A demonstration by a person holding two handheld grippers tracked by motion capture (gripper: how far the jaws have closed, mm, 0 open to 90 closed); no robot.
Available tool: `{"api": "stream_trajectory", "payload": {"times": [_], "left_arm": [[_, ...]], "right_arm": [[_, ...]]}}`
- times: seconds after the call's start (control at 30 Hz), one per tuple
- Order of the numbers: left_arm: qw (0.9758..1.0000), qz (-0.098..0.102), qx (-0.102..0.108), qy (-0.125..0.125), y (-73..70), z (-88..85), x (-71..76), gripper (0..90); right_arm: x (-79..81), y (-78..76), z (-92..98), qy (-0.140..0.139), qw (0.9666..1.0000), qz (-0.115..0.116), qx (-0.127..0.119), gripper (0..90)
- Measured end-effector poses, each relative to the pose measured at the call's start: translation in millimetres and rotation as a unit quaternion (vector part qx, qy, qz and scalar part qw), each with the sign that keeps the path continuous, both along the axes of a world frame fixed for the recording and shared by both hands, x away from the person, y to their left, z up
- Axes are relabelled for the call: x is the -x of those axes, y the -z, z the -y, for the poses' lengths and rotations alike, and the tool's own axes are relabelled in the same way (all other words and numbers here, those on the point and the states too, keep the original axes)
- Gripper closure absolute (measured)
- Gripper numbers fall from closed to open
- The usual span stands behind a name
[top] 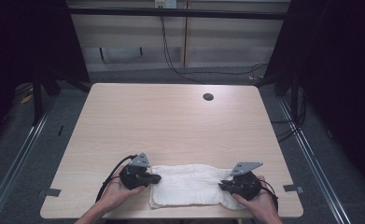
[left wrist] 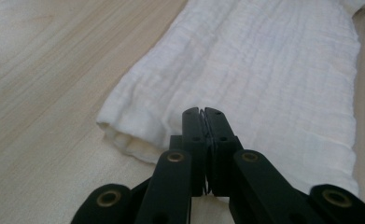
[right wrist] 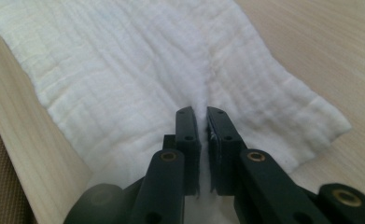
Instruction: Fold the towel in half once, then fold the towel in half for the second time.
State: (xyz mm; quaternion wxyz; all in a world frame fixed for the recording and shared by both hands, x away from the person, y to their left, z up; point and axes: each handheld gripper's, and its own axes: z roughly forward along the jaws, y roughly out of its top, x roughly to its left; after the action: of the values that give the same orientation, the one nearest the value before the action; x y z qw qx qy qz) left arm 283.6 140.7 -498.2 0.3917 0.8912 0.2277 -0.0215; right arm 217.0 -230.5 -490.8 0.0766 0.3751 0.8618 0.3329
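A white folded towel [top: 189, 184] lies flat near the front edge of the wooden table [top: 171, 121]. My left gripper [top: 157, 178] sits at the towel's left end, held in a hand. In the left gripper view its jaws [left wrist: 202, 111] are pressed together on the towel [left wrist: 273, 70], with a thin sliver of cloth pinched between them. My right gripper [top: 222, 185] is at the towel's right end. In the right gripper view its jaws [right wrist: 202, 112] are nearly together, with a ridge of the white towel [right wrist: 124, 60] bunched up between them.
A round cable hole [top: 208, 96] is at the table's far right. Bits of tape [top: 53, 192] mark the front corners. Dark curtains and rails flank the table, and cables run across the floor behind it. The table's front edge [right wrist: 31, 154] is close to the towel.
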Motion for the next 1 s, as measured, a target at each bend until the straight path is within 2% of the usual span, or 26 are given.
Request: {"api": "stream_trajectory", "payload": {"times": [0.03, 0.07, 0.1, 0.13, 0.2, 0.23, 0.3, 0.37, 0.43, 0.47, 0.53, 0.57, 0.6, 0.7, 0.73, 0.77, 0.83, 0.87, 0.97, 1.0], "left_arm": [[1.0, -0.007, 0.007, 0.001, 0.5, -0.5, -0.2, 85.8], [1.0, -0.005, 0.006, 0.004, -0.2, -0.9, -0.2, 81.9], [1.0, -0.002, 0.004, 0.005, -1.3, -1.2, -0.1, 78.3], [0.9999, 0.0, 0.015, -0.002, -1.7, -1.7, 0.0, 74.0], [0.9998, 0.006, 0.016, 0.0, -5.4, -4.1, -1.1, 66.9], [0.9998, 0.005, 0.018, -0.012, -8.2, -6.3, -1.6, 63.6], [0.999, 0.002, 0.035, -0.028, -14.1, -11.1, -3.0, 57.3], [0.9981, 0.028, 0.03, -0.047, -21.3, -16.1, -3.0, 52.2], [0.9977, 0.026, 0.033, -0.053, -26.1, -21.9, -7.7, 49.9], [0.9978, 0.028, 0.025, -0.054, -27.8, -24.2, -11.1, 48.4], [0.9973, 0.031, 0.027, -0.06, -31.5, -28.8, -17.2, 48.0], [0.9971, 0.031, 0.031, -0.062, -32.7, -30.7, -21.0, 48.2], [0.9969, 0.033, 0.029, -0.066, -33.2, -31.2, -23.5, 48.1], [0.9973, 0.029, 0.024, -0.063, -31.7, -30.5, -35.1, 47.8], [0.998, 0.026, 0.016, -0.055, -30.3, -28.5, -39.1, 47.6], [0.9979, 0.029, 0.014, -0.057, -29.7, -27.9, -40.8, 47.5], [0.9975, 0.023, 0.03, -0.06, -26.9, -27.3, -44.2, 48.8], [0.997, 0.022, 0.032, -0.067, -23.7, -25.8, -44.5, 50.2], [0.9986, 0.023, 0.015, -0.045, -20.9, -19.3, -43.6, 50.1], [0.9985, 0.022, 0.019, -0.047, -20.4, -19.1, -43.5, 49.4]], "right_arm": [[0.4, -0.1, 1.8, -0.001, 1.0, -0.003, -0.002, 83.2], [1.0, -0.3, 2.8, 0.001, 1.0, -0.006, -0.003, 80.6], [1.3, -0.2, 2.8, 0.001, 1.0, -0.002, -0.005, 73.9], [2.5, -0.8, 2.0, 0.005, 1.0, -0.001, -0.001, 68.3], [4.1, -2.4, 1.1, 0.007, 1.0, 0.004, -0.005, 64.1], [4.9, -4.5, 1.0, 0.011, 0.9998, 0.007, -0.012, 62.1], [6.2, -10.4, -0.4, 0.017, 0.9992, 0.018, -0.033, 59.5], [8.9, -16.2, -3.9, 0.017, 0.9985, 0.026, -0.044, 57.8], [12.6, -20.7, -10.9, 0.013, 0.998, 0.031, -0.053, 55.9], [14.3, -22.7, -15.1, 0.007, 0.9981, 0.034, -0.05, 55.4], [17.2, -25.7, -22.9, 0.0, 0.9981, 0.035, -0.05, 55.0], [18.8, -27.8, -30.0, -0.008, 0.9987, 0.032, -0.038, 54.0], [20.7, -28.8, -36.1, -0.012, 0.9987, 0.03, -0.038, 53.9], [24.2, -30.9, -55.3, -0.034, 0.9978, 0.027, -0.049, 55.7], [24.5, -31.6, -60.6, -0.042, 0.9973, 0.029, -0.051, 57.4], [25.1, -33.5, -69.6, -0.052, 0.9968, 0.03, -0.054, 58.3], [26.0, -35.2, -84.8, -0.063, 0.9955, 0.034, -0.062, 58.6], [26.3, -34.6, -90.6, -0.07, 0.9948, 0.031, -0.068, 59.3], [26.6, -29.0, -113.7, -0.096, 0.9925, 0.013, -0.074, 60.4], [26.0, -27.8, -122.5, -0.107, 0.9918, 0.015, -0.068, 61.2]]}}
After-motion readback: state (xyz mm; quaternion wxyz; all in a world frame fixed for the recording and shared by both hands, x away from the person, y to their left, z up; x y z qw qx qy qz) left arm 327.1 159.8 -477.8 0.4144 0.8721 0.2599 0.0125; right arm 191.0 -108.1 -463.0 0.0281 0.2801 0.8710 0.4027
